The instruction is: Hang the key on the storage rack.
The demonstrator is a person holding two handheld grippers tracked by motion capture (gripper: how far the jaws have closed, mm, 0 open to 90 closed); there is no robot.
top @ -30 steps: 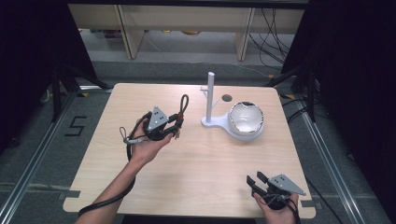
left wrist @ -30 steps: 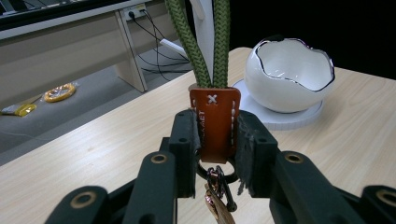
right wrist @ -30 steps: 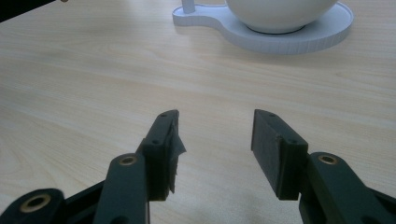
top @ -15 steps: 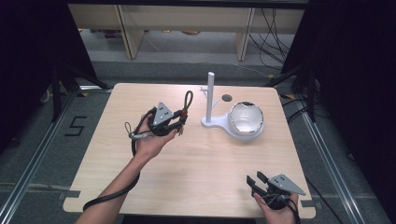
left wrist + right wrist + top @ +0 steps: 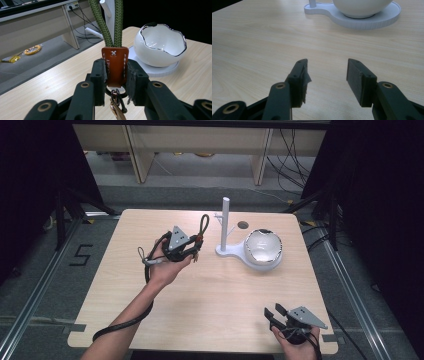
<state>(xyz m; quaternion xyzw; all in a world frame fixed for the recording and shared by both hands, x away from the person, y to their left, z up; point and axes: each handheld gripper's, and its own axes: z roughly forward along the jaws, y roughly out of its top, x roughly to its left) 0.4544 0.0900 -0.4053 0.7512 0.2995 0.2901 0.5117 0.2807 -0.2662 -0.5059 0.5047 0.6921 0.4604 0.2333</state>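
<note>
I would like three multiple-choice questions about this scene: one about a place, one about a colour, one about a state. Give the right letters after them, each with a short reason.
1. Where does the white egg-shaped bowl stand?
A. on the white stand base beside the white upright post
B. on the floor
C. at the table's near left corner

2. What colour is the braided cord loop of the keychain?
A. blue
B. olive green
C. yellow

3. What is the state of the left gripper?
A. open above the bowl
B. lying on the table
C. shut on the brown leather tab

Answers:
1 A: the high view shows the bowl on the base next to the post.
2 B: the left gripper view shows the green cord above the tab.
3 C: both black fingers press on the tab's sides.
</note>
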